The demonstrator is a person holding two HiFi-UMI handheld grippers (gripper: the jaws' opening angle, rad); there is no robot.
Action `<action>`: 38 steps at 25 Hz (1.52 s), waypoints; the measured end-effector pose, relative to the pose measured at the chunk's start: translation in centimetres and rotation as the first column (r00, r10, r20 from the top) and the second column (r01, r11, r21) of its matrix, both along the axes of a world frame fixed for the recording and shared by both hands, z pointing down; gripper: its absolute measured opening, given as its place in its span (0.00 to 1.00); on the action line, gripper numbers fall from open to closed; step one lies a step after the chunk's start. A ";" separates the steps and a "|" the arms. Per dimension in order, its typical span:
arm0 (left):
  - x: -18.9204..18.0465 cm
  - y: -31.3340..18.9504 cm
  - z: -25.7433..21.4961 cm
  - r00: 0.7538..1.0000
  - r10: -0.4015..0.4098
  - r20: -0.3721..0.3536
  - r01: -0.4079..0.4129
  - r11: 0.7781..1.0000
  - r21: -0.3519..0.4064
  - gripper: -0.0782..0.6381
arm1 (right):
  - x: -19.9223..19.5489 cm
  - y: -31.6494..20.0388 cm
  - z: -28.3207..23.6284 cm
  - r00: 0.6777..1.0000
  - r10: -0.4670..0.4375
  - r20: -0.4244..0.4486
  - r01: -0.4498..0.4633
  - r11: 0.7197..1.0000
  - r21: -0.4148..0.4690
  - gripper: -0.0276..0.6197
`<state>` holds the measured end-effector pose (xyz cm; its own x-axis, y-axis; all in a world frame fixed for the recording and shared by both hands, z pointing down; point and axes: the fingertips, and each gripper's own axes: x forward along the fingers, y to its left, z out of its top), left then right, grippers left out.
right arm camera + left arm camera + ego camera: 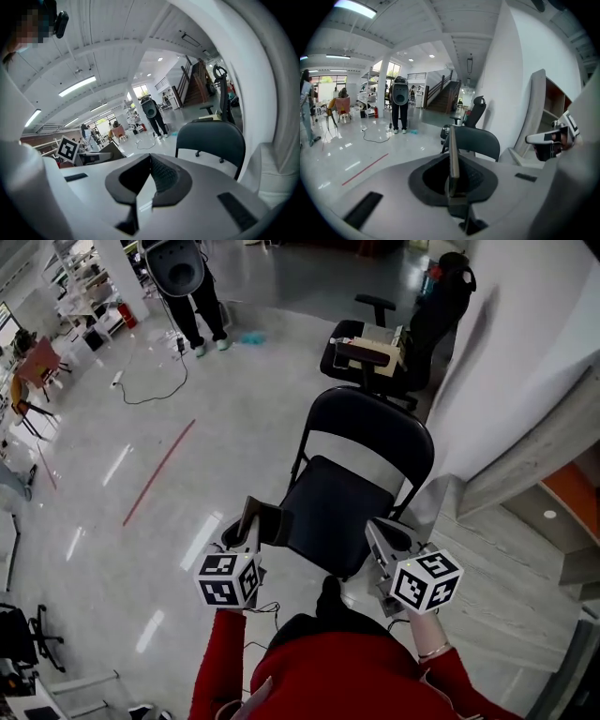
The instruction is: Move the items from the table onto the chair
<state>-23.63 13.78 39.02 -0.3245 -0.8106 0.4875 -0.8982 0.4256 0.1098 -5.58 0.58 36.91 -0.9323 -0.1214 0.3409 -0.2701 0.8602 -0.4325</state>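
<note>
Here's the left hand-held gripper (251,519) pinching a thin dark flat item (453,161), maybe a phone, at the black folding chair's (330,512) eight o'clock, right hand-held gripper (150,161) pressed together, empty, at five o'clock; nothing's on the chair yet.

Folding chair (349,507) ahead, between left tongs (248,529), flat item (453,157) in them, and right tongs (389,533); office chair (370,354) behind.

Bright ceiling strips (354,8), glare streaks on glossy floor (94,427), fisheye-warped dark edges.
</note>
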 end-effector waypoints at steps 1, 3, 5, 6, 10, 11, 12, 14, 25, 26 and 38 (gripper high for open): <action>-0.4 -1.0 0.1 1.000 0.026 0.008 -0.026 1.000 -0.011 0.16 | -0.1 -0.5 -0.2 1.000 0.017 0.003 -0.017 1.000 -0.004 0.06; -1.3 -3.2 0.1 0.997 0.080 0.022 -0.080 0.996 -0.029 0.16 | -0.4 -1.5 -0.3 0.999 0.046 -0.006 -0.046 0.999 -0.003 0.06; -2.3 -5.6 0.1 0.991 0.131 0.032 -0.130 0.991 -0.038 0.16 | -0.9 -2.4 -0.2 0.997 0.079 -0.024 -0.079 0.997 0.000 0.06; -2.6 -6.8 0.3 0.987 0.159 0.032 -0.158 0.986 -0.043 0.16 | -1.1 -2.6 -0.1 0.995 0.096 -0.025 -0.096 0.995 -0.002 0.06; -3.7 -11.6 1.9 0.960 0.280 0.015 -0.278 0.959 -0.056 0.16 | -1.7 -4.1 0.8 0.977 0.208 -0.040 -0.208 0.978 -0.002 0.06; -3.9 -12.6 2.0 0.948 0.319 0.015 -0.318 0.946 -0.056 0.16 | -1.8 -4.5 0.8 0.965 0.257 -0.044 -0.257 0.966 -0.002 0.06; -4.0 -13.5 2.1 0.931 0.364 0.021 -0.362 0.930 -0.057 0.16 | -1.8 -4.7 0.7 0.949 0.312 -0.043 -0.313 0.950 -0.008 0.06; -3.9 -14.8 2.0 0.892 0.450 0.040 -0.448 0.892 -0.059 0.16 | -1.5 -4.8 0.5 0.907 0.419 -0.036 -0.420 0.907 -0.028 0.06; -2.3 -19.4 6.2 0.759 0.650 -0.028 -0.650 0.755 -0.084 0.16 | -0.4 -3.1 3.2 0.767 0.632 -0.111 -0.640 0.767 -0.047 0.06; -1.8 -19.7 6.7 0.751 0.660 -0.036 -0.660 0.746 -0.087 0.16 | -0.1 -3.2 3.5 0.760 0.640 -0.117 -0.648 0.761 -0.048 0.06; 0.5 -22.9 15.4 0.724 0.689 -0.042 -0.685 0.711 -0.158 0.16 | -1.1 -6.2 11.6 0.782 0.588 -0.206 -0.594 0.804 0.040 0.06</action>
